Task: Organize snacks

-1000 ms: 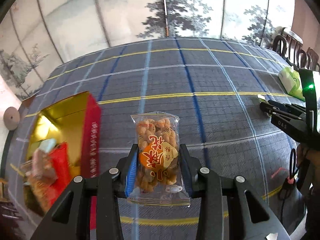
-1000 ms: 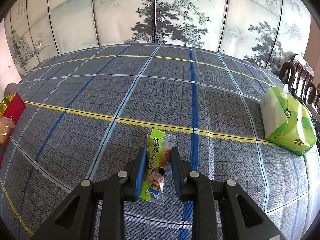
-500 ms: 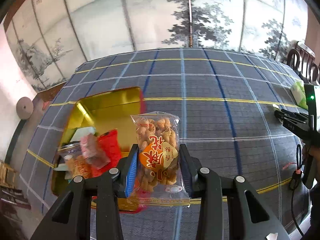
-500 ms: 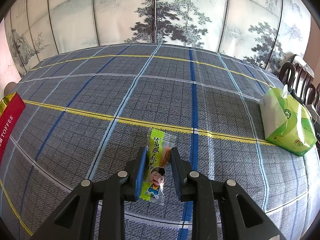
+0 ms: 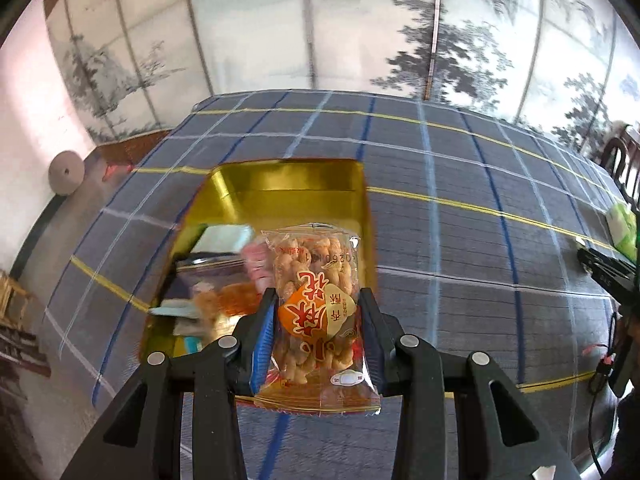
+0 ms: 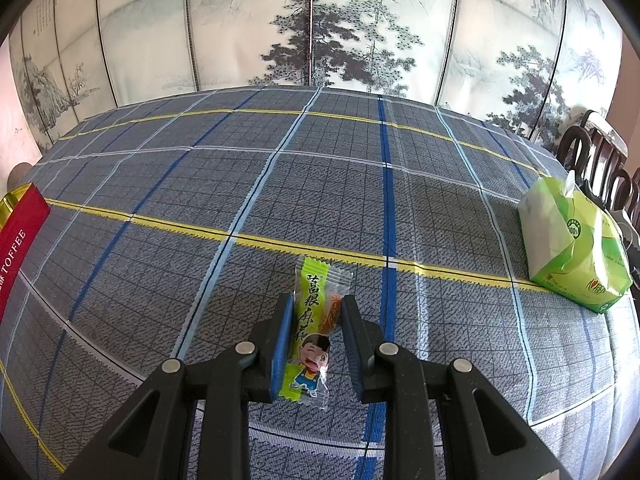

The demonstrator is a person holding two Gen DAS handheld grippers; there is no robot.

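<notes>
The left gripper (image 5: 316,340), clamped on a clear packet of fried dough twists (image 5: 314,312), hangs over the open gold tin (image 5: 288,180) on the bench, release seemingly next, while the right gripper (image 6: 316,344) pinches a green-wrapped snack stick (image 6: 312,332).

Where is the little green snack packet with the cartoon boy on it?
In the right wrist view, the slim green cartoon-boy snack packet sits low in the middle, pinched by the right gripper above the grey plaid tablecloth.
</notes>
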